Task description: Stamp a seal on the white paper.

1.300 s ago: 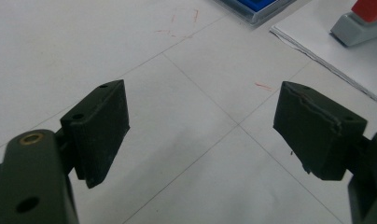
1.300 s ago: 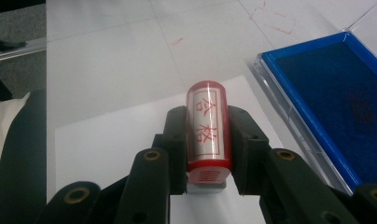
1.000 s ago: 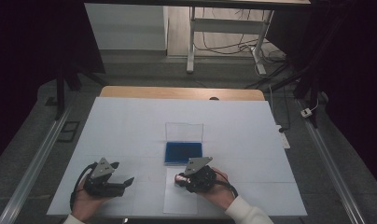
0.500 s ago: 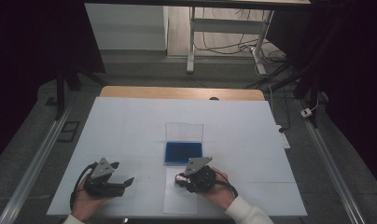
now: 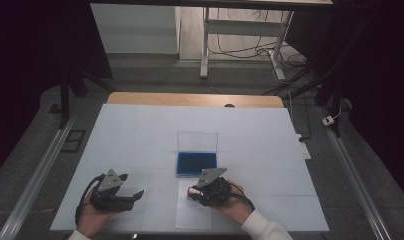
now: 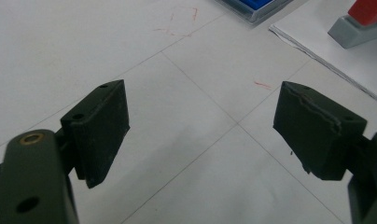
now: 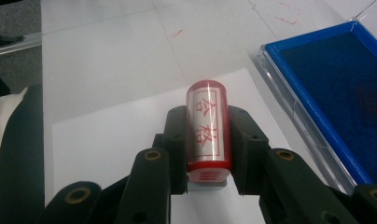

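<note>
The right gripper (image 7: 207, 140) has its jaws pinching a red stamp (image 7: 208, 128) from both sides, the stamp's labelled top facing the camera and its grey base down on a white sheet of paper (image 7: 112, 140). Compared with the high view a second ago and half a second ago, nothing has visibly shifted: both hands sit in the same spots at the near edge of the desk (image 5: 140, 135), and the grip on the stamp looks the same. I read that as a held press, the stamp being kept on the paper to leave its mark, so the inking step seems done and lifting off would come next.

The left gripper (image 6: 200, 128) has its jaws spread wide with nothing between them, resting over bare desk to the left of the paper. From its view the stamp (image 6: 364, 18) shows at far right, standing on the sheet.

Just beyond the paper, toward the far side, lies a blue ink pad (image 5: 196, 163) in a clear case with its lid (image 5: 197, 139) open and standing up behind it.

Counted: one stamp, one sheet of paper, one ink pad with one lid, two grippers, one desk. Faint red marks (image 7: 275, 14) dot the desk cover; their number is too hard to tell.
</note>
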A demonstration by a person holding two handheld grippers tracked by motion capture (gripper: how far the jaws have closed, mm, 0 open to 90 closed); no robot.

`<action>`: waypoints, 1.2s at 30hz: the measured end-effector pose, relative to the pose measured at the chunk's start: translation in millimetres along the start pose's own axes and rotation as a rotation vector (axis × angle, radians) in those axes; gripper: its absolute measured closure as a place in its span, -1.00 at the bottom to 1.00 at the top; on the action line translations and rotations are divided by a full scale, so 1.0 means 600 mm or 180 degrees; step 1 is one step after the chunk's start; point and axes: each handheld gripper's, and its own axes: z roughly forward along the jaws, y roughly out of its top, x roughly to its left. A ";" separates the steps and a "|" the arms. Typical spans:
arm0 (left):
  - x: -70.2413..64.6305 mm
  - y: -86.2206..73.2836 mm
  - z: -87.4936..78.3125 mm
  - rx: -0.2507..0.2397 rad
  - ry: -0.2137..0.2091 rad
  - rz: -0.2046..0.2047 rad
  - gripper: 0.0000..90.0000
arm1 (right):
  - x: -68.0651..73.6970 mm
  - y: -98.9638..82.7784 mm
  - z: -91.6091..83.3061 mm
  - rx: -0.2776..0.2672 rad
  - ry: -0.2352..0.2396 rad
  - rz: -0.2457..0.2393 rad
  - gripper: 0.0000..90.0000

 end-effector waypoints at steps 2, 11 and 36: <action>0.000 0.000 0.000 0.0000 0.0001 -0.0001 -0.59 | -0.001 0.000 0.001 0.0003 0.0000 -0.0006 0.56; -0.002 0.000 -0.001 0.0001 0.0013 -0.0002 -0.59 | 0.000 -0.002 0.005 0.0044 -0.0010 0.0001 0.56; 0.000 0.000 -0.005 0.0003 0.0037 -0.0025 -0.59 | 0.003 -0.004 0.007 0.0029 -0.0044 -0.0034 0.57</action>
